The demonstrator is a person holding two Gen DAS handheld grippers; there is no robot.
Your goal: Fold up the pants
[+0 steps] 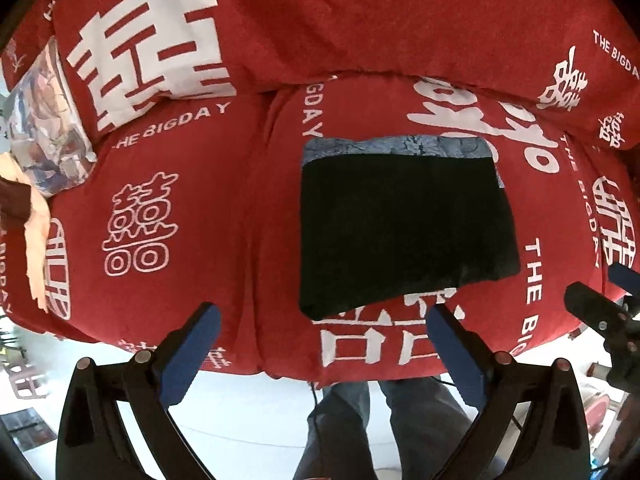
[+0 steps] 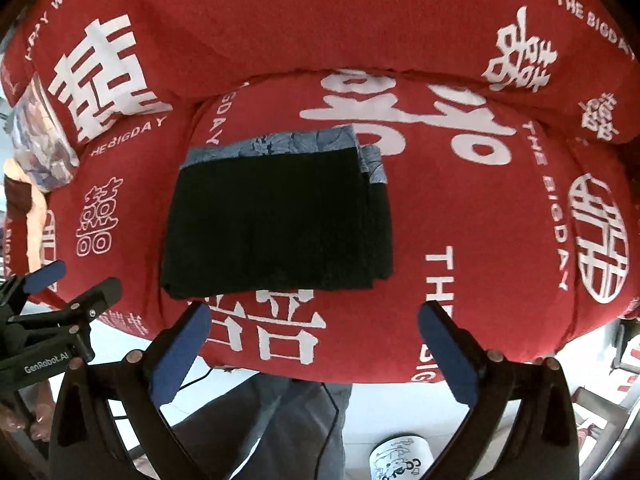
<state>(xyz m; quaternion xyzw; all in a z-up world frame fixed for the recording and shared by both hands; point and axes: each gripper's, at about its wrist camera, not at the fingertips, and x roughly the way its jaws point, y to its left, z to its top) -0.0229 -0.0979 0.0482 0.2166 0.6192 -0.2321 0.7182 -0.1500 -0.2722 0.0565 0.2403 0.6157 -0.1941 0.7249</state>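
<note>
The black pants lie folded into a compact rectangle on the red sofa seat, with a blue-grey patterned band along their far edge. They also show in the right wrist view. My left gripper is open and empty, held above the seat's front edge just short of the pants. My right gripper is open and empty, also just short of the pants' near edge. The right gripper shows at the right edge of the left wrist view, and the left gripper at the left edge of the right wrist view.
The sofa is covered in a red cloth with white characters and has a red backrest. A patterned blue-white cushion and peach cloth lie at the far left. The person's legs and white floor are below the seat edge.
</note>
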